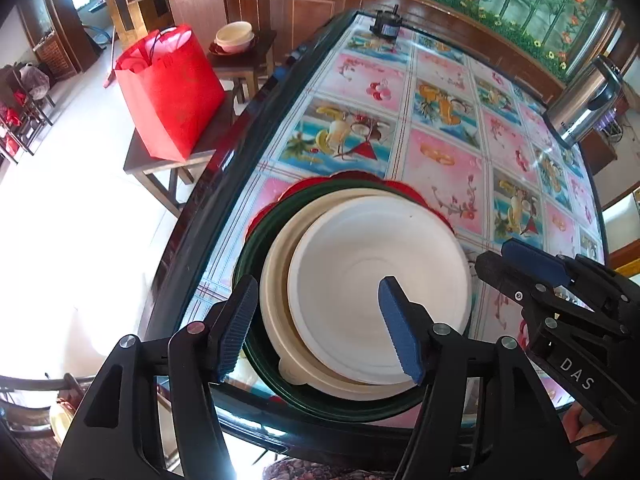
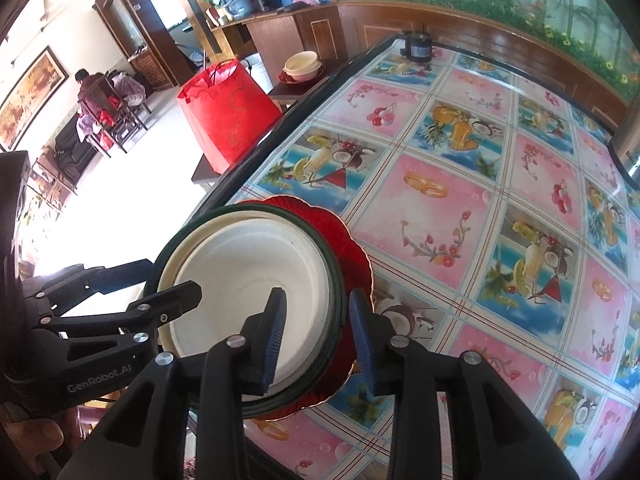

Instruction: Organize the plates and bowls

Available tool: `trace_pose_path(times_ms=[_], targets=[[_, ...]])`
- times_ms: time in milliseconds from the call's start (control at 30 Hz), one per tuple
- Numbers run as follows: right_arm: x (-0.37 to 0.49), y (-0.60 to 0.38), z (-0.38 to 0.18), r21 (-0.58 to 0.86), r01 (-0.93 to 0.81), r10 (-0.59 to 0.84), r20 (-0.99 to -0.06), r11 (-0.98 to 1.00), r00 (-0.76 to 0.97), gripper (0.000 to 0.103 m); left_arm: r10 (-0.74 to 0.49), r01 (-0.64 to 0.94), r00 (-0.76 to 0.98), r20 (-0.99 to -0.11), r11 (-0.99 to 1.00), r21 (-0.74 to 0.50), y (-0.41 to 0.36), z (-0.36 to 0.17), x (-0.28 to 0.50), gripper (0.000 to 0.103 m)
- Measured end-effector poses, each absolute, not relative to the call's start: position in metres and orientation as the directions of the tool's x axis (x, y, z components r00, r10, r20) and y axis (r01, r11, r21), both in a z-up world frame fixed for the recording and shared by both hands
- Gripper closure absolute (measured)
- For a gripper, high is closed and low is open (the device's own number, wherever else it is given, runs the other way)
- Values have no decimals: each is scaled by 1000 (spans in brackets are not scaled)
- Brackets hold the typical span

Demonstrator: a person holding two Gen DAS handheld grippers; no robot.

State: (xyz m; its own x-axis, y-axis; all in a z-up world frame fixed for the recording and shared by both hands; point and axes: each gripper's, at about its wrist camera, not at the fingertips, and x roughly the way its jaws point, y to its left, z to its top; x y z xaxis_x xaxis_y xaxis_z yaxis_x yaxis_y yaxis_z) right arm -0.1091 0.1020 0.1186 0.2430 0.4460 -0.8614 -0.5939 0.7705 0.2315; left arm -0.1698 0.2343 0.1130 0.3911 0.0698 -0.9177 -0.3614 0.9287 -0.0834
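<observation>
At the near edge of a glass-topped table (image 1: 440,148) laid with a fruit-print cloth, a nested stack sits between two hand-held grippers: a white bowl (image 1: 380,296) inside a cream bowl (image 1: 276,304), inside a dark green bowl (image 1: 256,240), all on a scalloped red plate (image 2: 340,236). The left gripper (image 1: 318,330) hangs over the stack's left side with its blue pads spread apart, one outside the rims and one over the white bowl's hollow, neither pressing on anything. The right gripper (image 2: 318,338) straddles the stack's right rims, its jaws parted, one pad over the white bowl's inner wall and the other beyond the green rim, above the red plate; whether either pad touches cannot be told. Beyond the left gripper, off the table, a red bag (image 1: 170,92) stands on a wooden stool (image 1: 160,160), and another pile of bowls (image 1: 235,37) rests on a second stool behind it.
</observation>
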Motion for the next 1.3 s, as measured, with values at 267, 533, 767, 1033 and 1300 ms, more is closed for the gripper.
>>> trace_pose_path(times_ms=[267, 533, 767, 1033, 1300], targets=[[-111, 76, 122, 213, -559, 433, -852, 801, 295, 69, 53, -343, 435, -899, 933, -111, 227, 118, -172, 39], [-108, 55, 116, 219, -518, 414, -860, 827, 298, 69, 94, -289, 461, -883, 956, -49, 207, 124, -171, 39], [-116, 59, 122, 208, -516, 421, -842, 831, 337, 69, 92, -271, 476, -875, 961, -46, 195, 121, -177, 39], [-124, 79, 123, 178, -543, 418, -835, 821, 357, 60, 112, -317, 457, -882, 947, -44, 204, 119, -181, 39], [-124, 81, 119, 184, -547, 420, -840, 816, 344, 60, 149, -337, 449, -881, 941, -13, 210, 119, -183, 39]])
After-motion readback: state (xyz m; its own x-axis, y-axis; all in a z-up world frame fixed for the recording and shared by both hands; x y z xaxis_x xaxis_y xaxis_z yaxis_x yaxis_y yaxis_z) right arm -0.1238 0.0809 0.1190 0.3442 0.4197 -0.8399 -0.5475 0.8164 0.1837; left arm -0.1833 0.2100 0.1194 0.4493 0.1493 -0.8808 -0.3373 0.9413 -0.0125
